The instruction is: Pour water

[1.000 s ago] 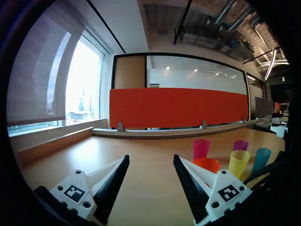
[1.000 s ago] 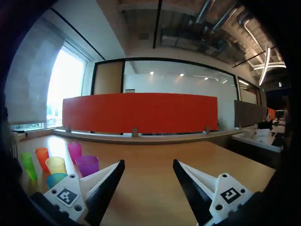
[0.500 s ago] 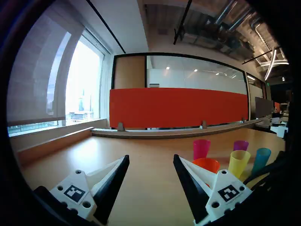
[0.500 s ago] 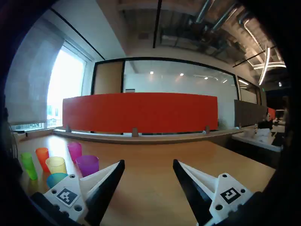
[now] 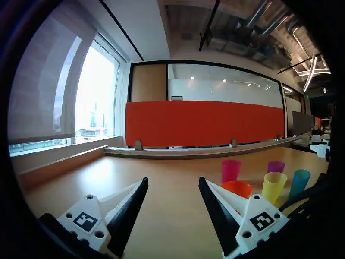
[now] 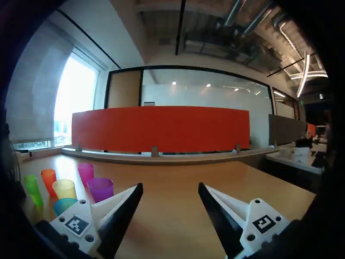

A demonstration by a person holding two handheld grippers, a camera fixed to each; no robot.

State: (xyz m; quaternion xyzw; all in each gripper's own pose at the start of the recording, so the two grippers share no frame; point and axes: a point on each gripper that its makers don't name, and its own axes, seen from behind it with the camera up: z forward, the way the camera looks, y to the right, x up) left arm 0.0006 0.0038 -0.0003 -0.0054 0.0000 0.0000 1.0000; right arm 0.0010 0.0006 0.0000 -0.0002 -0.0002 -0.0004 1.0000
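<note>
In the left gripper view, the left hand-held gripper (image 5: 172, 179) sits low in the frame, its fingers spread wide with nothing between them, over the wooden tabletop (image 5: 129, 168). At lower right stand the pink cup (image 5: 230, 170), orange cup (image 5: 236, 188), yellow cup (image 5: 274, 185), purple cup (image 5: 276, 166) and blue cup (image 5: 299, 182). In the right gripper view, the green cup (image 6: 32, 189) stands at lower left, the other cups clustered beside it; right of them, the right hand-held gripper (image 6: 170, 185) gapes equally wide, empty.

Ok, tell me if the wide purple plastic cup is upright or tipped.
Upright: the wide purple plastic cup stands on its base on the wooden table, rim up. Contents cannot be told.
</note>
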